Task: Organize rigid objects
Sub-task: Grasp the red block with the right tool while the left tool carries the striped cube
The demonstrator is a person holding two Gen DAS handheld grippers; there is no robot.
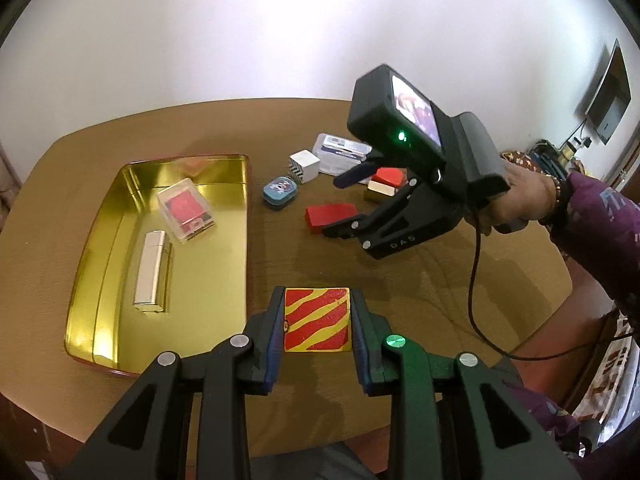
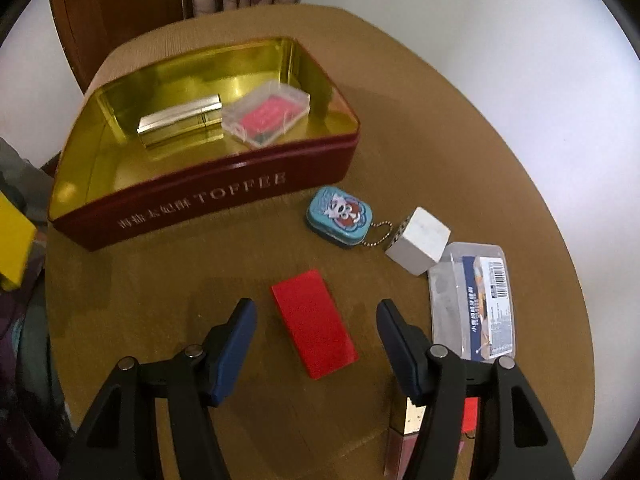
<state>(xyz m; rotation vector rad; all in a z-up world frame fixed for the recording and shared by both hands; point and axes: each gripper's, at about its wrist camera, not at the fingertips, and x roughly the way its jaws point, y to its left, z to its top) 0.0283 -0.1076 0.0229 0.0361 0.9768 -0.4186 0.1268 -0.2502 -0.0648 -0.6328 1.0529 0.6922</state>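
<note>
Alignment between the right gripper and the red block is what the coming move is judged to turn on. The block lies flat on the desk, directly below and between the two fingers, which are held well apart with nothing pressed by them. Its long axis is seen running diagonally in the right wrist view, from upper left to lower right, so it is not squared to the gap; a roll of the wrist is probably needed so that the narrow sides are met by the pads. The left gripper is clamped on a striped red-and-yellow block, held above the desk just beside the open toffee tin, so the right hand is plainly the nearer to the red block. Inside the tin a silver bar and a clear case are already lying.
</note>
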